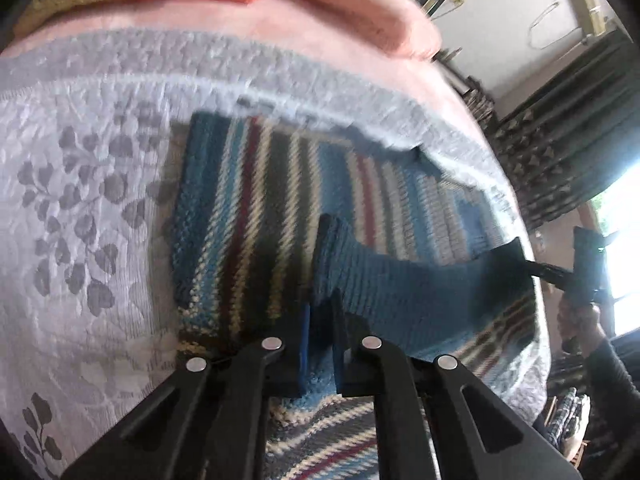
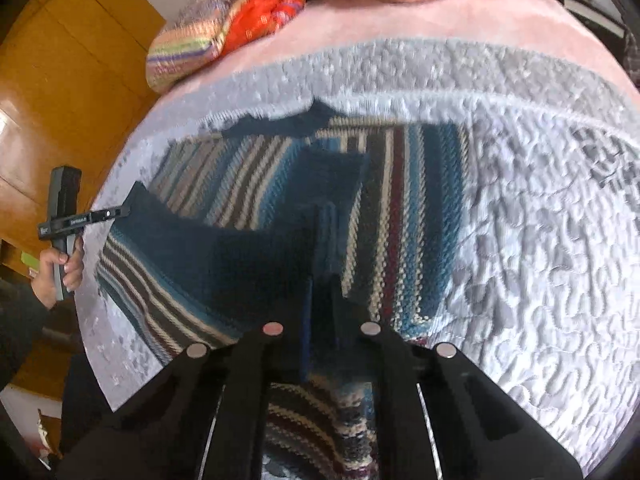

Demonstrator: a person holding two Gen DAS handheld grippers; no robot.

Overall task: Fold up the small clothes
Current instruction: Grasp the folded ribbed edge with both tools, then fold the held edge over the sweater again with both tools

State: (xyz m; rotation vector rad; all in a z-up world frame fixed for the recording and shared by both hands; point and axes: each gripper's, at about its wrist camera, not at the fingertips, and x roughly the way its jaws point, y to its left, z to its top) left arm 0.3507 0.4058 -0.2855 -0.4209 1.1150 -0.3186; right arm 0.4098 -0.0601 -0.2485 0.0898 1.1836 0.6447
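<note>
A small knitted sweater [image 1: 256, 200] with blue, cream, dark and maroon stripes lies flat on a grey quilted bedspread [image 1: 80, 200]. Its plain blue ribbed band [image 1: 404, 284] is lifted off the striped body and stretched between both grippers. My left gripper [image 1: 320, 320] is shut on one end of the band. The right gripper [image 1: 514, 254] grips the far end, held by a hand [image 1: 576, 320]. In the right wrist view my right gripper [image 2: 320, 280] is shut on the dark blue band [image 2: 240, 256], the sweater [image 2: 404, 200] lies beyond, and the left gripper [image 2: 120, 212] pinches the other end.
A pink blanket [image 2: 400, 20] covers the bed beyond the bedspread [image 2: 540, 240]. A bright striped and orange bundle of cloth [image 2: 224, 28] lies at the far left. A wooden wardrobe [image 2: 60, 80] stands left of the bed; dark patterned curtains [image 1: 560, 152] and a bright window [image 1: 624, 240] are on the right.
</note>
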